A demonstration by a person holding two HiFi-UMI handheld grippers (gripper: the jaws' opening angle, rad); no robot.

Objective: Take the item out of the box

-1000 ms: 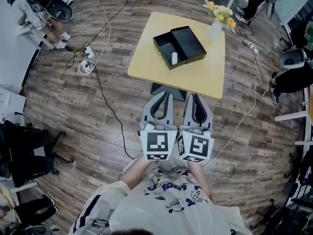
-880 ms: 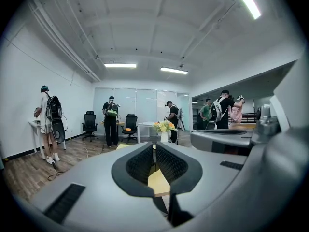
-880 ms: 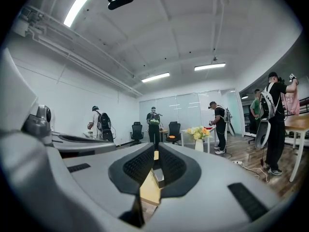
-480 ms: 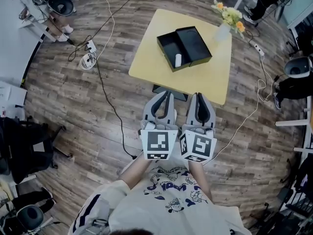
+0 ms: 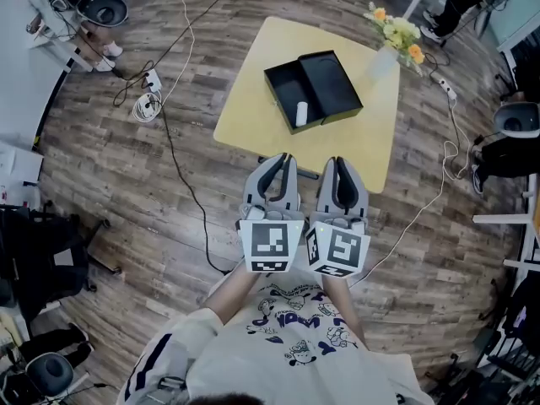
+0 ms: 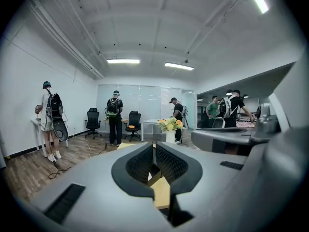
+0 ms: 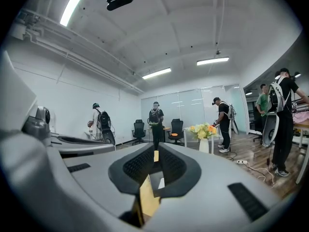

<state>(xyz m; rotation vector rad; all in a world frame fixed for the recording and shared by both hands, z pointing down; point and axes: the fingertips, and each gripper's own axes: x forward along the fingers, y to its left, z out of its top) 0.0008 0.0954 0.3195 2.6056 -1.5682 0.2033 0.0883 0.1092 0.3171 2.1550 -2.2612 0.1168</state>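
Inside black box (image 5: 284, 85), white cylinder (image 5: 301, 114); left hand-held gripper (image 5: 284, 158) and right hand-held gripper (image 5: 337, 161) clenched.

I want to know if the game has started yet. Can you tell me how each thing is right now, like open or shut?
Black box: open, its lid lying flat right beside it.
White item: inside the box, not taken out yet.
Left gripper: shut, holding nothing.
Right gripper: shut, holding nothing.
Vase of flowers: upright near a corner of the table.
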